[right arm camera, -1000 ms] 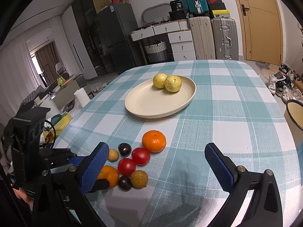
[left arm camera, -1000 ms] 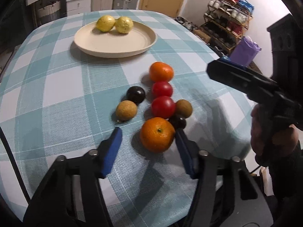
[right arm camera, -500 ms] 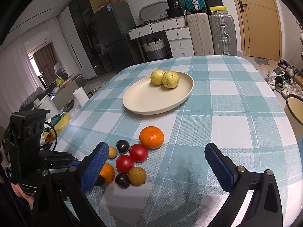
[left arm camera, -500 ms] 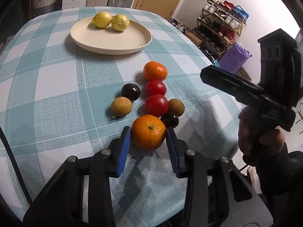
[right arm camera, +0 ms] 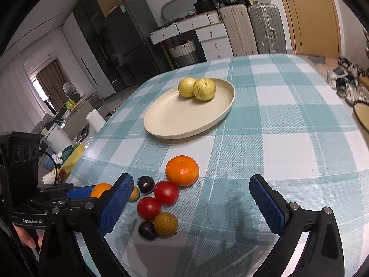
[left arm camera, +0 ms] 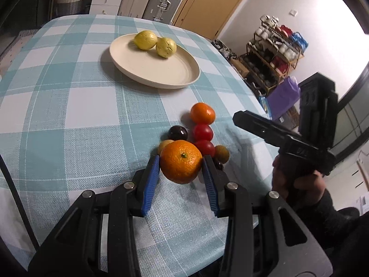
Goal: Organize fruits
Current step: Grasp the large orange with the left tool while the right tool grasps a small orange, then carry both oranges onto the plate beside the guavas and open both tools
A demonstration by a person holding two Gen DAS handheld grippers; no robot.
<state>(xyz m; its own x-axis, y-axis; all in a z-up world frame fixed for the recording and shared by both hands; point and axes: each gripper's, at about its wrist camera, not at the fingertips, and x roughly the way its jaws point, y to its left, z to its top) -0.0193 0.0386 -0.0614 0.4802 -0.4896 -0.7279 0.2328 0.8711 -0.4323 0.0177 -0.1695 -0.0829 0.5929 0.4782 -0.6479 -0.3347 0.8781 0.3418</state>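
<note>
Behind gripped orange (left arm camera: 181,161), clustered fruits (left arm camera: 203,132).

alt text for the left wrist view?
The left tool grips an orange between blue pads, above a checked tablecloth. Behind it lie small fruits and a second orange; farther back, a cream plate holds two yellow fruits.

Indoor light from overhead, moderate, even. Soft shadows fall on the checked tablecloth (right arm camera: 288,124) just ahead of the right gripper (right arm camera: 191,202); a darker patch lies under the fruit nearest its fingers. Mild glare on the cloth's left edge. Both views show strong fisheye bending and black vignette corners. Centre sharp; the room beyond the table softer, and the window (right arm camera: 46,78) far left looks washed out.
</note>
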